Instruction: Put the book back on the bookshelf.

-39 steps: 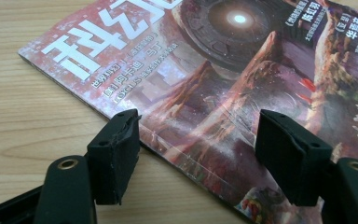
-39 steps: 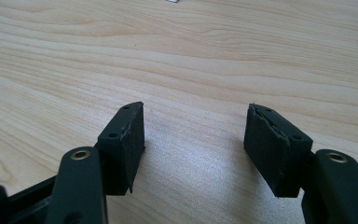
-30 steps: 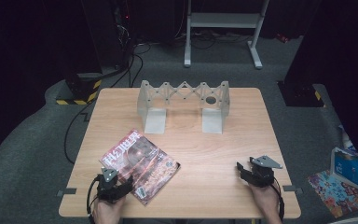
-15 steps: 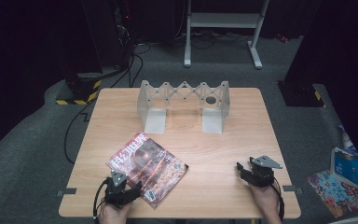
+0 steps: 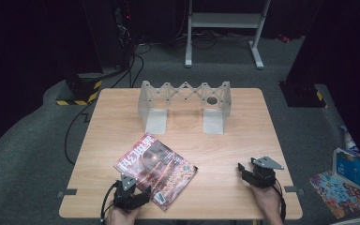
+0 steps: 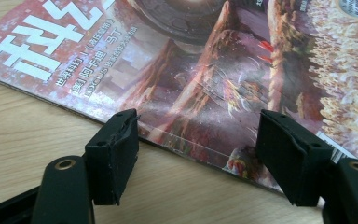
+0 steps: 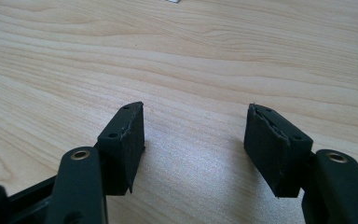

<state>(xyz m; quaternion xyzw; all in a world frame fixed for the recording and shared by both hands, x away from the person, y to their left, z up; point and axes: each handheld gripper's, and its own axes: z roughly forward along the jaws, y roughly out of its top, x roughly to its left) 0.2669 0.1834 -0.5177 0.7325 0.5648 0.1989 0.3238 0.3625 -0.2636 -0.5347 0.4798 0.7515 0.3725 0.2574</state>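
Pale wood tabletop (image 5: pixel 122 117) in dark room; magazine (image 5: pixel 157 168) flat near front-left edge, left hand-held gripper (image 6: pixel 196 140) spread at its spine; right hand-held gripper (image 7: pixel 196 140) spread over bare wood

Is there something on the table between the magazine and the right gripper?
No. In the high view, only bare table lies between the magazine and the right gripper.

In the left gripper view we see the magazine (image 6: pixel 242 70) cut off by the top and right edges. In the high view, its cover text is too small to read, and the left gripper (image 5: pixel 130 193) covers its near corner.
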